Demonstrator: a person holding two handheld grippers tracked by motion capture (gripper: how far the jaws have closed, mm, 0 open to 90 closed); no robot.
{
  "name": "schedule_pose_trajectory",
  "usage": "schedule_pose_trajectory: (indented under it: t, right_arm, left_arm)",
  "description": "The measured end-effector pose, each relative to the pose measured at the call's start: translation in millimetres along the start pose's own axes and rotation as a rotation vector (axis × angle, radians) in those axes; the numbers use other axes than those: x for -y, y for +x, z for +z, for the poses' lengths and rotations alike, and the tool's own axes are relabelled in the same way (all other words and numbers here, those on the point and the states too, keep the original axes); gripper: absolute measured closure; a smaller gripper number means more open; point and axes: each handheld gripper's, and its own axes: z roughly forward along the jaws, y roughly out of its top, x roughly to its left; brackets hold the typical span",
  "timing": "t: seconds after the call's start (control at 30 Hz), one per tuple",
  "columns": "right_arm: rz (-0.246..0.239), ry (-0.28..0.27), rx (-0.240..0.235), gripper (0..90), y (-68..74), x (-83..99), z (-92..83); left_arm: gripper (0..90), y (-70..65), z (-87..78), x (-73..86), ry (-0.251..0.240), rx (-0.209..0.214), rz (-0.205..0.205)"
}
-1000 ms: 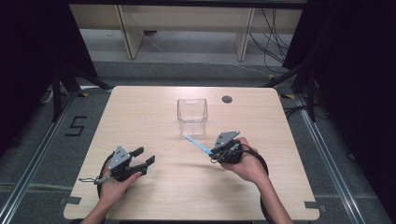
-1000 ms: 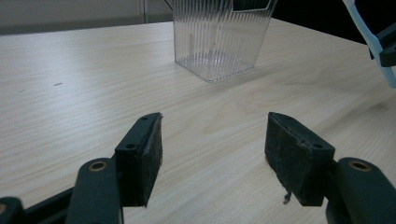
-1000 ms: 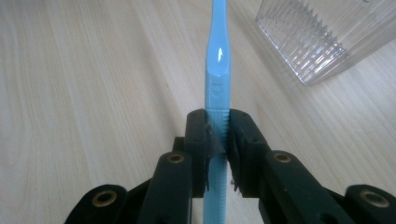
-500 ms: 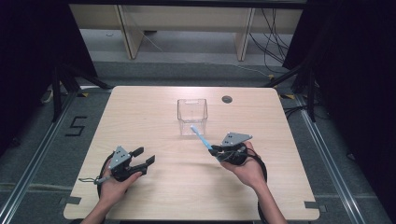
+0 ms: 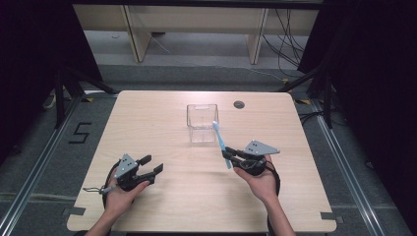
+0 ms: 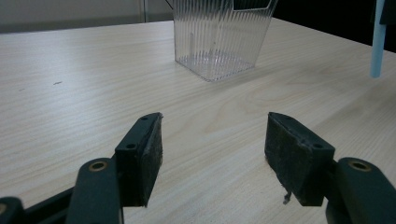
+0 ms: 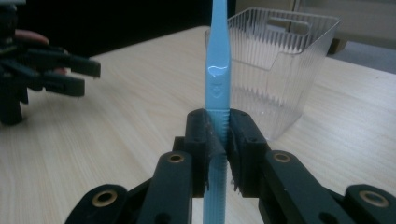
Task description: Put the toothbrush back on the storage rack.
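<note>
A light blue toothbrush (image 5: 220, 140) (image 7: 218, 70) is clamped by its handle in my right gripper (image 5: 230, 153) (image 7: 218, 140), which is shut on it. The bristle end points away from me, toward a clear ribbed plastic container (image 5: 202, 123) (image 7: 280, 60) standing at mid-table, and lies close to its right front corner. My left gripper (image 5: 151, 164) (image 6: 215, 149) rests low over the table at front left, open with nothing between its pads. Ahead of it stands the container (image 6: 219, 37), with the toothbrush (image 6: 378, 42) at the right edge.
The wooden table (image 5: 147, 123) has a round cable hole (image 5: 239, 104) behind the container, to its right. Bare wood lies between the two hands. The left gripper (image 7: 70, 70) shows far off in the right gripper view. Dark floor drops off on both sides.
My right hand has shifted right and a little down with the toothbrush. The brush has swung from pointing left to pointing away, at the container. The left hand has kept still.
</note>
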Motion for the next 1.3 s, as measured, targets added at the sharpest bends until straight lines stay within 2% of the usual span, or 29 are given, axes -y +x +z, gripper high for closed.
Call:
schedule_pose_trajectory:
  t: [0.03, 0.07, 0.1, 0.13, 0.2, 0.27, 0.3, 0.4, 0.47, 0.5, 0.53, 0.6, 0.67, 0.7, 0.73, 0.77, 0.8, 0.83, 0.9, 0.93, 0.97, 1.0, 1.07, 1.17, 1.2, 1.27, 1.3]
  right_arm:
    - [0.011, -0.03, 0.01, 79.0, -0.8, 1.0, -0.2]
    - [0.06, -0.028, 0.004, 79.0, 1.5, 1.8, -1.4]
    - [0.02, -0.046, 0.019, 79.0, -2.0, 1.8, -1.9]
    - [0.048, -0.069, -0.001, 79.0, -1.1, 2.7, -0.7]
    - [0.045, -0.084, 0.01, 79.0, -2.2, 2.9, -3.0]
    - [0.077, -0.1, 0.001, 79.0, -0.9, 3.5, -2.9]
    - [0.05, -0.1, 0.011, 79.0, -1.5, 3.4, -3.4]
    - [0.065, -0.107, 0.01, 79.0, 1.2, 4.1, -3.0]
    - [0.046, -0.131, 0.028, 79.0, 0.6, 4.7, -2.9]
    - [0.052, -0.134, 0.032, 79.1, 1.4, 5.1, -2.9]
    - [0.059, -0.14, 0.015, 79.0, 2.1, 5.5, -2.0]
    - [0.077, -0.143, 0.024, 79.0, 3.6, 6.5, -2.2]
    - [0.057, -0.162, 0.034, 79.0, 3.1, 7.1, -1.8]
    - [0.078, -0.158, 0.033, 79.0, 4.9, 7.4, -2.5]
    - [0.078, -0.158, 0.033, 79.0, 4.9, 7.4, -2.5]
    - [0.074, -0.181, 0.024, 79.0, 4.8, 8.3, -1.5]
    - [0.065, -0.183, 0.033, 79.0, 5.3, 8.4, -1.2]
    - [0.076, -0.184, 0.04, 79.1, 6.4, 9.0, -1.3]
    - [0.089, -0.167, 0.036, 79.0, 7.6, 9.7, -0.7]
    - [0.061, -0.163, 0.055, 79.0, 6.5, 10.0, -0.7]
    - [0.088, -0.16, 0.039, 79.0, 8.1, 10.3, 0.3]
    - [0.069, -0.164, 0.042, 79.0, 7.1, 10.4, 1.5]
    - [0.067, -0.166, 0.046, 79.0, 8.1, 9.9, 1.8]
    - [0.085, -0.163, 0.049, 79.0, 10.8, 9.0, 2.5]
    - [0.08, -0.158, 0.042, 79.0, 11.4, 8.5, 2.8]
    - [0.05, -0.159, 0.065, 79.0, 11.6, 7.6, 3.6]
    - [0.079, -0.148, 0.056, 79.0, 14.1, 7.3, 4.1]
  left_arm:
    - [36.5, -0.1, 0.0, 0.0, 0.0, 0.001, 0.0]
    - [36.5, -0.1, 0.0, 0.0, 0.0, 0.001, 0.0]
    - [36.5, -0.2, 0.0, 0.0, -0.001, 0.0, 0.0]
    - [36.5, -0.1, 0.0, 0.0, 0.0, 0.001, 0.0]
    - [36.5, 0.0, 0.0, 0.0, 0.0, 0.0, 0.0]
    - [36.5, -0.1, 0.1, 0.0, 0.001, 0.0, 0.0]
    - [36.5, 0.1, -0.4, -0.4, 0.006, -0.003, 0.007]
    - [36.5, 0.0, -0.1, 0.0, -0.001, 0.001, -0.001]
    - [36.5, 0.1, -0.1, 0.1, -0.004, -0.001, -0.001]
    - [36.6, 0.0, -0.2, 0.1, -0.006, -0.001, 0.0]
    - [36.7, 0.3, -1.2, -0.6, 0.002, -0.009, 0.015]
    - [37.2, 0.2, -1.3, -0.5, -0.002, -0.011, 0.014]
    - [37.5, 0.6, -1.4, -0.5, -0.004, -0.011, 0.014]
    - [37.5, 0.8, -1.4, -0.5, -0.01, -0.01, 0.014]
    - [38.0, 0.8, -1.4, -0.5, -0.01, -0.01, 0.014]
    - [38.3, 1.0, -1.7, -0.5, -0.02, -0.008, 0.019]
    - [38.3, 0.7, -1.3, -0.6, -0.029, -0.006, 0.027]
    - [38.4, -0.3, 0.2, 0.2, -0.047, 0.0, 0.015]
    - [38.5, -0.4, 0.4, -1.3, -0.045, -0.002, 0.028]
    - [38.5, -4.8, 1.5, -5.2, -0.053, 0.018, -0.002]
    - [38.5, -7.3, 2.5, -8.3, -0.061, 0.033, -0.012]
    - [38.5, -9.6, 2.8, -12.7, -0.061, 0.04, -0.008]
    - [38.7, -13.3, 4.7, -22.7, -0.071, 0.059, -0.02]
    - [39.7, -18.8, 9.9, -41.2, -0.089, 0.103, -0.043]
    - [40.1, -20.6, 11.3, -45.5, -0.09, 0.116, -0.046]
    - [41.0, -24.8, 15.3, -57.2, -0.094, 0.139, -0.045]
    - [41.7, -26.8, 17.5, -62.9, -0.096, 0.152, -0.047]
